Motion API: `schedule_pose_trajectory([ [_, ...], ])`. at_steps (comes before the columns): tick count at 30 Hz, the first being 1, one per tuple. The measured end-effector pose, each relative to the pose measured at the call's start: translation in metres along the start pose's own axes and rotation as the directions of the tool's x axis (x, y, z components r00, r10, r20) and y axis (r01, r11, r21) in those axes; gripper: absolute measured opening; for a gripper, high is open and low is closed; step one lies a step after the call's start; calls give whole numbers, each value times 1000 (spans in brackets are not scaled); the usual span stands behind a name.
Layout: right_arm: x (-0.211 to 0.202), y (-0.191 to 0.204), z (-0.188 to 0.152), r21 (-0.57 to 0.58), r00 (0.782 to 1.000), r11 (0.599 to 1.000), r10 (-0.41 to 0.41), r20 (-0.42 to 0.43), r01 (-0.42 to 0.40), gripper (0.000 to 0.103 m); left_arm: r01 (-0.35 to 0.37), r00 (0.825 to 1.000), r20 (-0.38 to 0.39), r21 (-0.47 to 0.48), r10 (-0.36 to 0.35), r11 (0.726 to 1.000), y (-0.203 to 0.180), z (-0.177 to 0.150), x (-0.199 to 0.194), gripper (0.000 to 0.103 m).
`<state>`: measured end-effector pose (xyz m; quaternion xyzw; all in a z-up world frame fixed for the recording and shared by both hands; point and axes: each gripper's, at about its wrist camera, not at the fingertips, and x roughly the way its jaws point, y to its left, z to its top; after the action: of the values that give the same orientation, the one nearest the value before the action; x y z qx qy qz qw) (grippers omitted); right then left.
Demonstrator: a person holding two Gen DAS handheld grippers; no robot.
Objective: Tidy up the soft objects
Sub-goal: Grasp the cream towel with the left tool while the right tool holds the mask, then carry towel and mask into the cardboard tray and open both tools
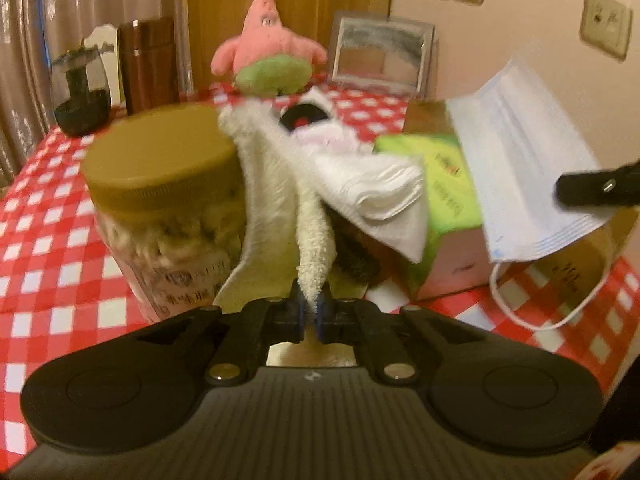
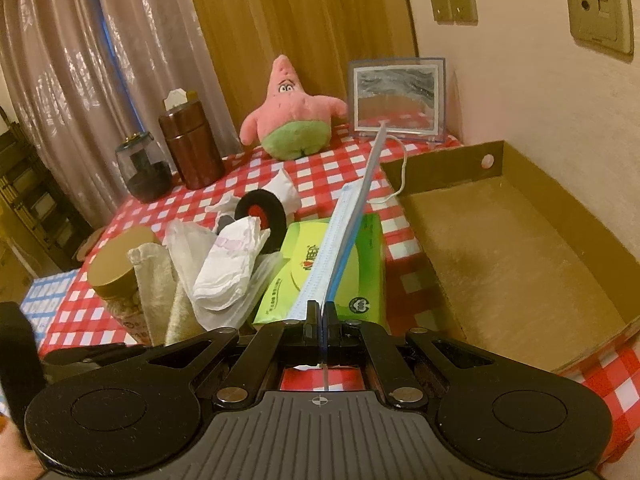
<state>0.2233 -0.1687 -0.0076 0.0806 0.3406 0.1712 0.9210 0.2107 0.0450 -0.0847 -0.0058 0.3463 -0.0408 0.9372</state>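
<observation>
Left gripper (image 1: pixel 311 308): pinching cream towel (image 1: pixel 276 184) beside jar (image 1: pixel 160 200).
Right gripper (image 2: pixel 321 312): clamped on face mask (image 2: pixel 340 236) (edge-on).
Cardboard tray (image 2: pixel 520 248): at table's right edge, floor bare.

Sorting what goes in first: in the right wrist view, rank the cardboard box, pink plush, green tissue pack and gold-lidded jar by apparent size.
1. cardboard box
2. green tissue pack and pink plush: look alike, and the pack sits nearer, so unranked
3. gold-lidded jar, partly hidden
</observation>
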Motion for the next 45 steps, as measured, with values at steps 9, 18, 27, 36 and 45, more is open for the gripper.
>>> schedule_pose_trajectory([
  [9,-11,4,6,-17,1000,1000,8,30,-8,0,55,994,88,33,-58,998,1,41,-58,4],
  [18,-27,12,14,-42,997,999,24,70,-21,0,72,984,159,59,-80,996,6,79,-108,4],
  [27,-45,12,22,-59,993,998,30,111,-23,0,52,973,218,91,-71,994,6,113,-142,4],
  [36,-56,11,23,-72,991,997,37,126,-28,0,77,962,254,112,-103,991,-1,149,-158,4],
  [45,-70,10,30,-82,988,996,42,150,-29,0,91,945,298,149,-133,985,-15,179,-187,4],
])
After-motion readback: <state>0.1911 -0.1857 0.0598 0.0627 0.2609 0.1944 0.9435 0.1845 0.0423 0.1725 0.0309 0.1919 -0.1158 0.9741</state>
